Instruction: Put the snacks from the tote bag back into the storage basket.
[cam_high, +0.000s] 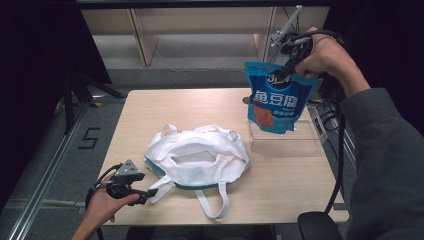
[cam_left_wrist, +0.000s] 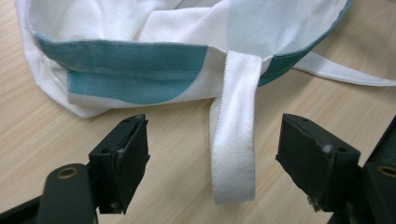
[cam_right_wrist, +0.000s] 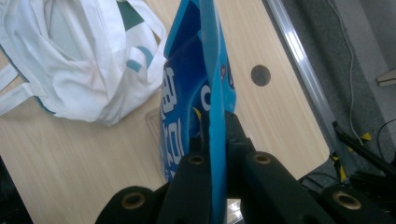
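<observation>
A white cloth bag (cam_high: 197, 157) with teal trim lies open on the wooden table (cam_high: 280, 180). My right gripper (cam_high: 285, 70) is shut on the top edge of a blue snack pouch (cam_high: 275, 100), which hangs in the air over a clear plastic box (cam_high: 285, 140). In the right gripper view the pouch (cam_right_wrist: 191, 93) stands edge-on between the closed jaws, with the bag (cam_right_wrist: 79, 60) below it to the left. My left gripper (cam_high: 150, 193) rests open at the table's near left corner. One white strap (cam_left_wrist: 233, 135) of the bag (cam_left_wrist: 140, 60) lies between its fingers (cam_left_wrist: 123, 161), untouched.
A round cable hole (cam_right_wrist: 260, 75) sits in the table near the far right edge. Wooden shelving (cam_high: 200, 30) stands behind the table. A metal rail (cam_high: 45, 175) runs along the floor at the left. A black chair part (cam_high: 320, 225) is at the near right.
</observation>
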